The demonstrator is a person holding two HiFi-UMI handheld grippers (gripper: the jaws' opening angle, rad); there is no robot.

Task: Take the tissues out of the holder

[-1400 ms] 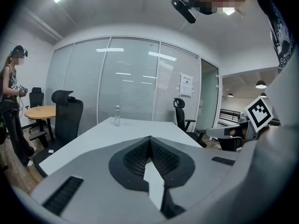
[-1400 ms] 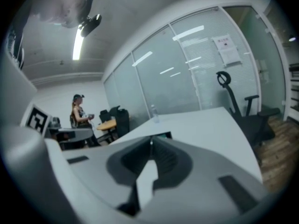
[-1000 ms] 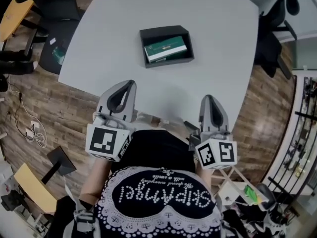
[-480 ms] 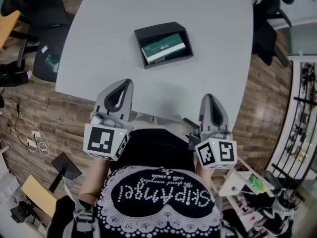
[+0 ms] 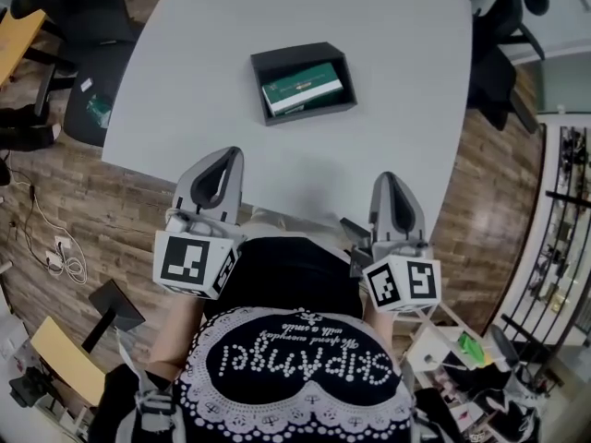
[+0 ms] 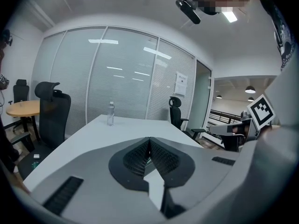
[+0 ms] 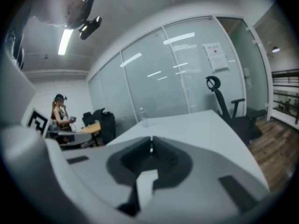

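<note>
the left gripper (image 5: 231,153) hangs over the near edge of the pale grey table (image 5: 388,44), its grey jaws pressed together with nothing between them; the right gripper (image 5: 389,181) sits beside it, well apart, jaws likewise closed tip to tip and empty; the green and white tissue pack (image 5: 303,87) lies inside the black open-topped rectangular holder (image 5: 277,59) mid-table, well ahead of both grippers; a clear plastic bottle (image 6: 110,113) stands upright at the table's far end

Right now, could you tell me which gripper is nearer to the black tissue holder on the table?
Left, slightly. The left gripper sits below-left of the holder at the table's near edge; the right gripper sits below-right, a little farther off.
</note>
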